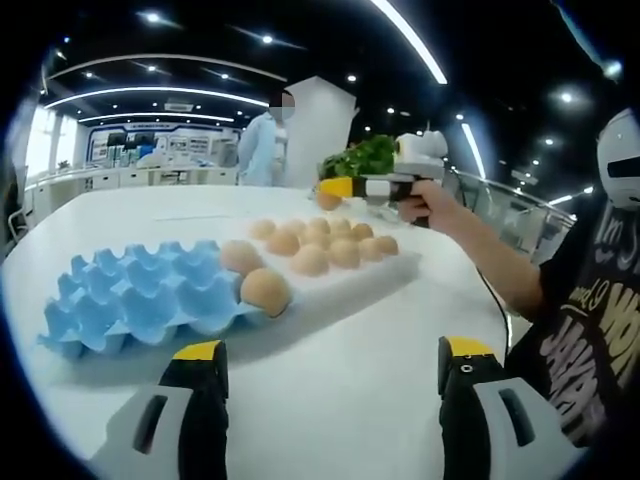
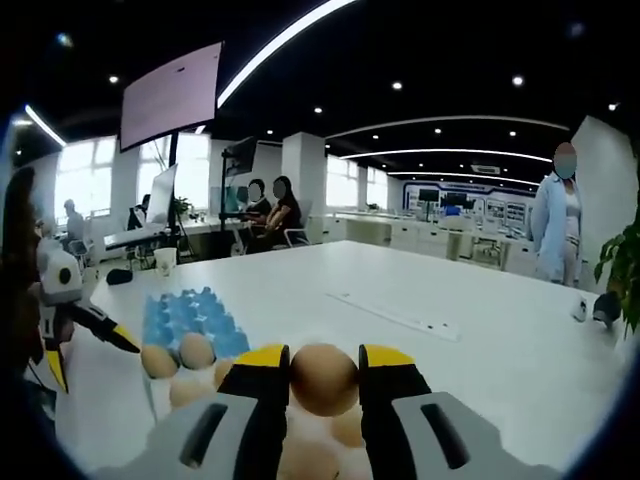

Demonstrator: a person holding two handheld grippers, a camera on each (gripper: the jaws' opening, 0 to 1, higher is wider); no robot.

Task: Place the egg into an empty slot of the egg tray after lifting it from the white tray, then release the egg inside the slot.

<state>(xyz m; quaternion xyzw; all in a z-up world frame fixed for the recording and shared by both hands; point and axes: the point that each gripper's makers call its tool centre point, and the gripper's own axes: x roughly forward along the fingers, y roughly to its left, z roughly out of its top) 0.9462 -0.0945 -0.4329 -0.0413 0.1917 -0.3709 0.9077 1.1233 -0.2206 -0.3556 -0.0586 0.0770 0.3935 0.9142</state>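
Note:
A blue egg tray (image 1: 130,295) lies on the white table with two brown eggs (image 1: 265,290) in its right-hand slots. Right of it a white tray (image 1: 405,262) holds several eggs (image 1: 330,245). My left gripper (image 1: 332,352) hangs open over bare table in front of both trays. Above the far end of the white tray my right gripper (image 1: 332,188) holds an egg (image 1: 328,199). In the right gripper view its jaws are shut on that egg (image 2: 323,378), with loose eggs (image 2: 345,428) below. The blue egg tray (image 2: 190,312) and the open left gripper (image 2: 90,356) lie to the left.
A person's arm (image 1: 480,240) stretches in from the right over the table. A green plant (image 1: 362,157) stands behind the white tray. One person stands at the far side (image 2: 556,225), others sit at desks (image 2: 275,215). A long strip (image 2: 395,313) lies on the table.

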